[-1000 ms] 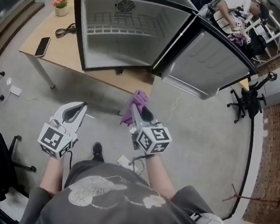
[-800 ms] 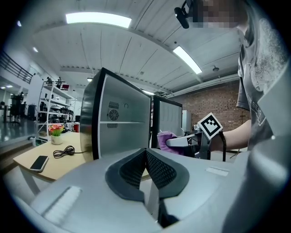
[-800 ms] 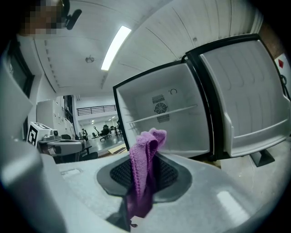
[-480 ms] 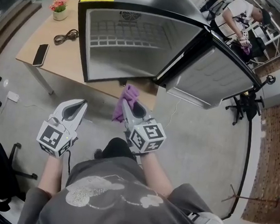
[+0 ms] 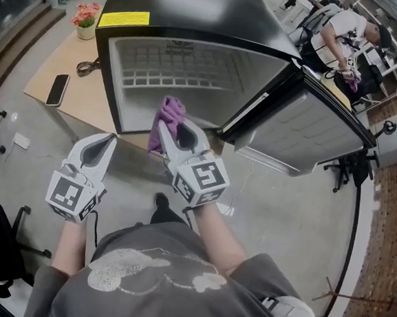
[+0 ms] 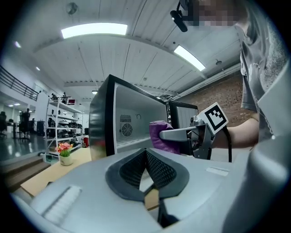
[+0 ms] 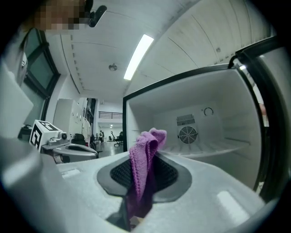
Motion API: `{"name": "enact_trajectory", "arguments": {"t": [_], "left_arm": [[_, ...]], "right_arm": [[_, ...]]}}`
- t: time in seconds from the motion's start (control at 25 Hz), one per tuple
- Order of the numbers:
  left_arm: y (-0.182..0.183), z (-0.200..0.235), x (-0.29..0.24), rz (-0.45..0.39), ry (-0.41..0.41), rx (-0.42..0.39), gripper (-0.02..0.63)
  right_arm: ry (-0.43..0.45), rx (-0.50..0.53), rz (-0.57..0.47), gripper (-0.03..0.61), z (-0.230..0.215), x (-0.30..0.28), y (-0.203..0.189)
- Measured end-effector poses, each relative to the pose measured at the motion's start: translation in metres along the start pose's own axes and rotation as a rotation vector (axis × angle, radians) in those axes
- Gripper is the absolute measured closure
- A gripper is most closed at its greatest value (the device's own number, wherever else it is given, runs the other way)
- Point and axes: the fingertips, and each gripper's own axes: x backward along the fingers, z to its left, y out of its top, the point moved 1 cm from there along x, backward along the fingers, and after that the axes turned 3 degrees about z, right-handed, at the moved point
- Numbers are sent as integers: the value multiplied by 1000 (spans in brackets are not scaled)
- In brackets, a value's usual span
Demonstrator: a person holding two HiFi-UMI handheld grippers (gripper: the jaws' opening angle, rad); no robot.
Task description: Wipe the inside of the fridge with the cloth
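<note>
1. Head view: A person [image 5: 160, 275] stands before a small black fridge with a pale grey lining [image 5: 191, 85], set on a light wooden table [image 5: 68, 74]. Its door [image 5: 305, 122] is swung wide to the right, so the cavity is within reach. The right gripper [image 5: 175, 130] is raised to the lower edge of the opening, with a crumpled purple cloth [image 5: 166, 117] leading. From this angle it is hard to judge whether the cloth touches the lip. The left gripper [image 5: 101, 147] hangs lower and to the left, apart from the fridge, seemingly out of the wiping hand's path.

2. Left gripper view: Its jaws meet at the tips with nothing between them, so this hand is idle. Beyond them, the right gripper and the cloth show in profile in front of the open cabinet.

3. Right gripper view: The jaws are clamped on the cloth's lower part. Its folded top stands proud of the pads, likely so that fabric rather than plastic meets the lining. Straight ahead are the pale back wall [image 7: 218, 123], a round fan vent [image 7: 187, 134] and a shelf ledge [image 7: 213, 148]. The wiping appears not to have begun.
</note>
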Motion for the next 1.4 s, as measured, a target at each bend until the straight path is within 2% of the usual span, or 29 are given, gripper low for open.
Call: {"name": "enact_trajectory", "arguments": {"t": [0.16, 0.52, 0.68, 0.84, 0.92, 1.04, 1.4], "left_arm": [[19, 15, -20, -9, 48, -26, 595], [53, 51, -42, -20, 212, -45, 595], [53, 55, -44, -5, 269, -39, 595], [53, 60, -45, 10, 306, -28, 595], [52, 60, -43, 17, 314, -22, 595], [47, 60, -38, 23, 299, -16, 595], [32, 71, -27, 16, 235, 3, 595]], "right_arm": [[61, 81, -6, 499, -3, -37, 25], [229, 216, -68, 499, 1, -119, 83], [225, 238, -25, 499, -8, -152, 87], [209, 298, 62, 499, -14, -188, 82], [219, 309, 87, 499, -13, -200, 79], [259, 269, 101, 499, -8, -209, 74], [297, 236, 35, 499, 12, -180, 74]]}}
